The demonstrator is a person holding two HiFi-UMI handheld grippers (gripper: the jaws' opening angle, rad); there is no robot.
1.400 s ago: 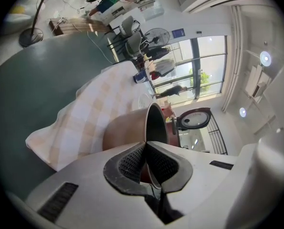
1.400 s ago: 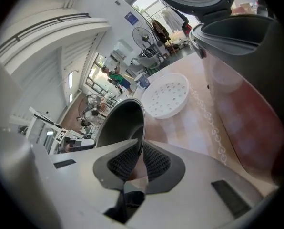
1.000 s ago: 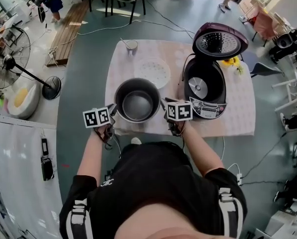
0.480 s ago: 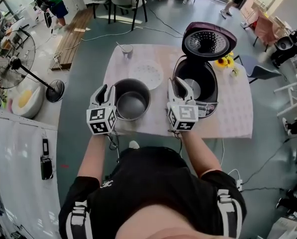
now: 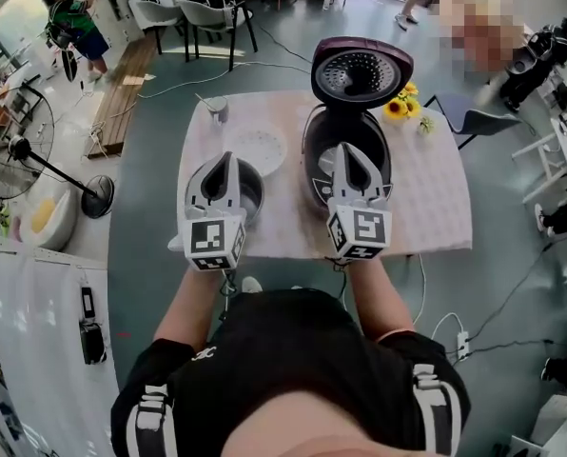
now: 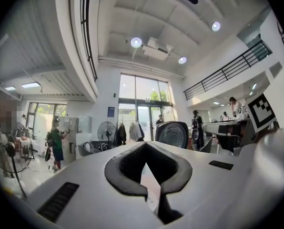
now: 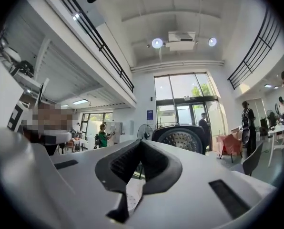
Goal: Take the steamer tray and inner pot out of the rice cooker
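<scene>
The dark rice cooker (image 5: 314,155) stands on the table with its lid (image 5: 360,69) up and its cavity bare. To its left the metal inner pot (image 5: 250,187) sits on the cloth. The white steamer tray (image 5: 257,144) lies just behind the pot. My left gripper (image 5: 224,158) is held level above the pot and hides most of it. My right gripper (image 5: 350,149) hovers level over the cooker's opening. Both sets of jaws have just been closing and now meet with nothing between them. The lid (image 6: 174,133) shows past the left gripper (image 6: 150,194), and the lid (image 7: 182,138) shows past the right gripper (image 7: 127,194).
A small cup (image 5: 217,110) with a spoon stands at the table's far left corner and yellow flowers (image 5: 399,109) behind the cooker. The patterned tablecloth (image 5: 426,208) covers the table. A floor fan (image 5: 17,146) stands left; chairs (image 5: 203,8), a bench and cables lie beyond.
Both grippers have risen from the table's front edge beside the pot to a level pose above pot and cooker. Their jaws, apart half a second ago, are now together.
</scene>
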